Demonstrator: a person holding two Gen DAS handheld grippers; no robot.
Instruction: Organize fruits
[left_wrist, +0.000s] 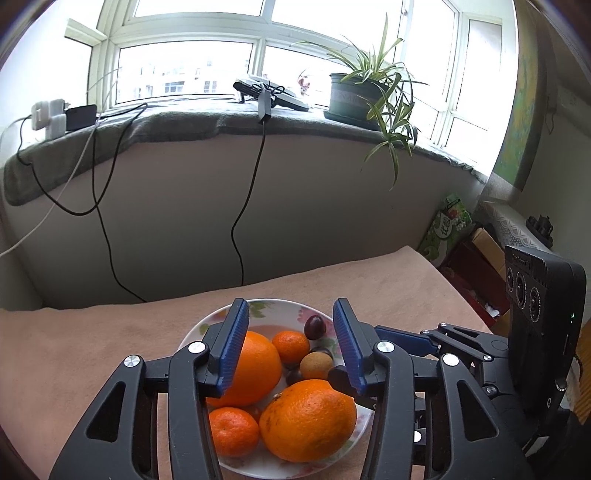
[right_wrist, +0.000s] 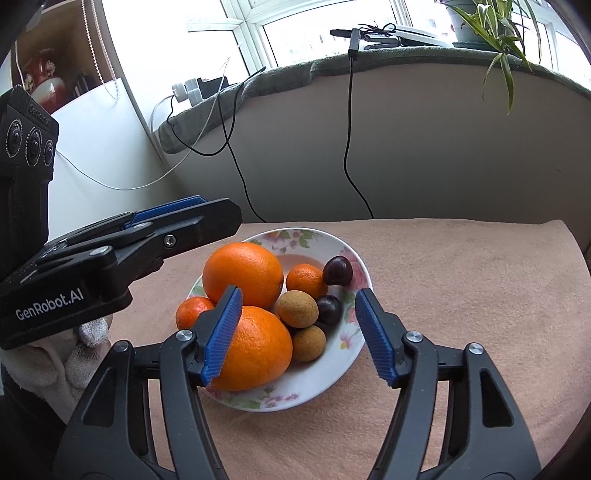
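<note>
Both the left hand-held gripper (left_wrist: 291, 339) and the right hand-held gripper (right_wrist: 299, 332) are hovering part-open and empty above the plate (right_wrist: 314, 384), so descending squarely onto one orange (right_wrist: 255, 347) seems wisest.

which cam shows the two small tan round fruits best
The right wrist view: both small tan round fruits, one and the other, sit unobstructed in the floral white plate. The left wrist view shows only one; the other is hidden.
</note>
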